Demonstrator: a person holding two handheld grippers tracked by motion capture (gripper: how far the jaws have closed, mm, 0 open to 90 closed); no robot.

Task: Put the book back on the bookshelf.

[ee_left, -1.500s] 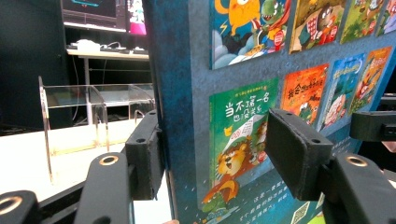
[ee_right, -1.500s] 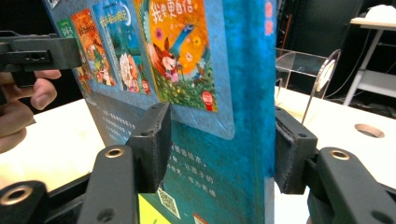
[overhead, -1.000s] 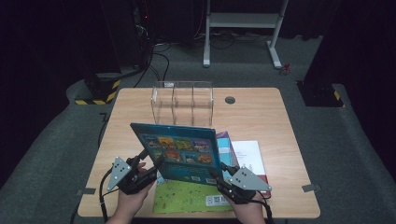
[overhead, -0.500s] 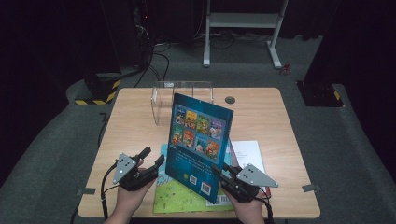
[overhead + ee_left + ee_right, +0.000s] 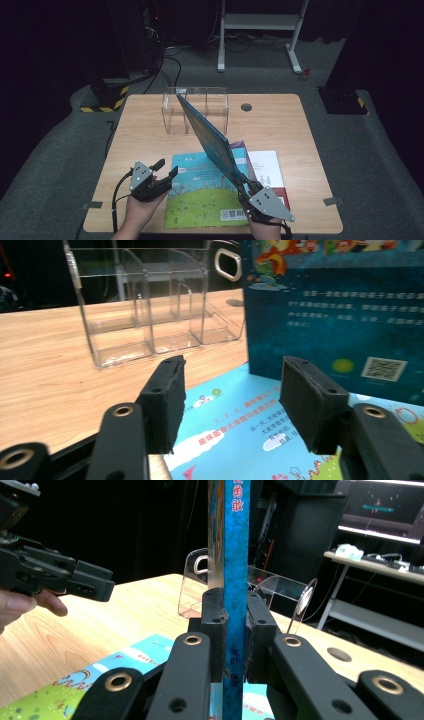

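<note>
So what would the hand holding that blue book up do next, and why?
Probably carry the blue book forward toward the clear organizer and line it up with a slot. The right gripper is clamped on its spine and holds it upright, its far end near the organizer, while the left gripper is open, holding nothing.

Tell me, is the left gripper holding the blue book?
No, the left gripper has open jaws with nothing between them, while the blue book stands beyond them.

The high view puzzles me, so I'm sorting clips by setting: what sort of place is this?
Probably a lab or studio set up for recording, not a home: a lone wooden table on grey carpet, dark surroundings with cables across the floor, and hazard-striped tape on a stand's base beside it.
</note>
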